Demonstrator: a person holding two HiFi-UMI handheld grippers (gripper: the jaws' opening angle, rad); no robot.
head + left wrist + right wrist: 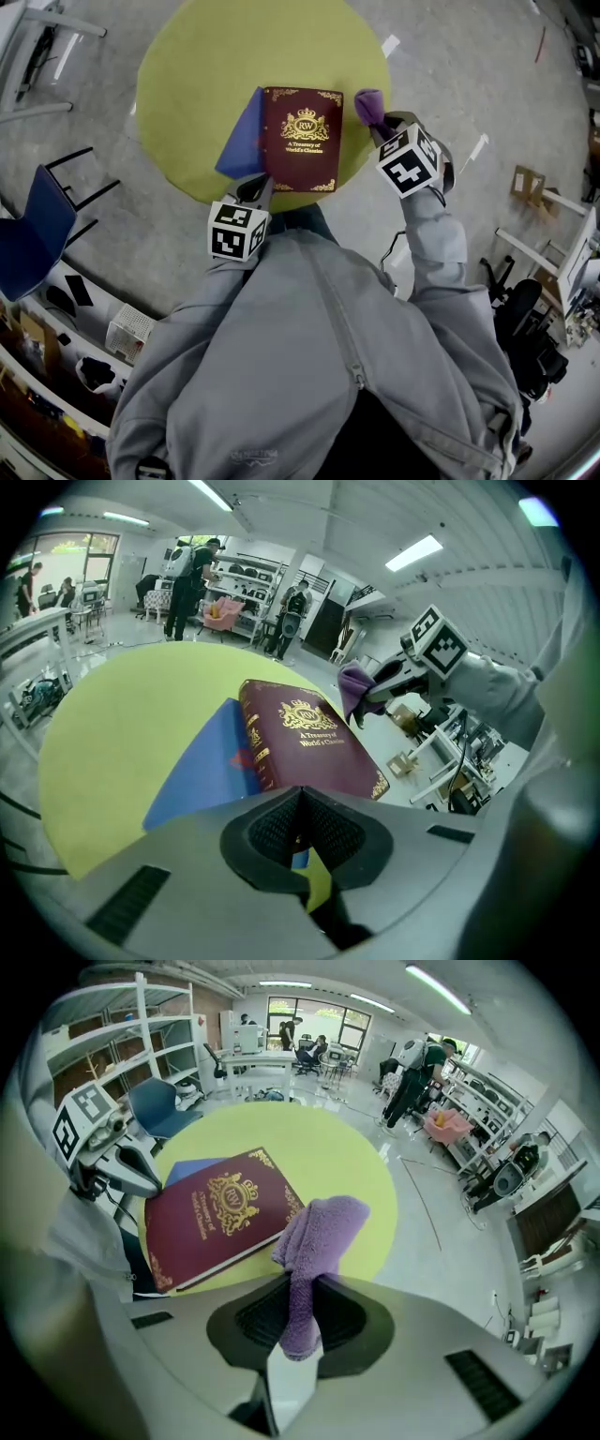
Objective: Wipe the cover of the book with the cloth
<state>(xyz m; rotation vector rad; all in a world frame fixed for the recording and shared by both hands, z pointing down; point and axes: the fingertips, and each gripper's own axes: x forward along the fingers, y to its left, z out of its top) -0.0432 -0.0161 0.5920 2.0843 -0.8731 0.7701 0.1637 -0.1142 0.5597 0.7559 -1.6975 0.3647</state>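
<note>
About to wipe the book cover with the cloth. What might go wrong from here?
1. The book lies on a blue sheet and the left gripper, jaws shut and empty beside its near corner, isn't pinning it; wiping may slide it.
2. It sits close to the table's near rim, so a stroke toward you might push it off.
3. The right gripper pinches only a thin fold of the purple cloth; it may pull free.

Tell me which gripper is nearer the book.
Left. The left gripper sits at the near-left corner of the book; the right gripper, holding the purple cloth, is apart, off its right edge.
</note>
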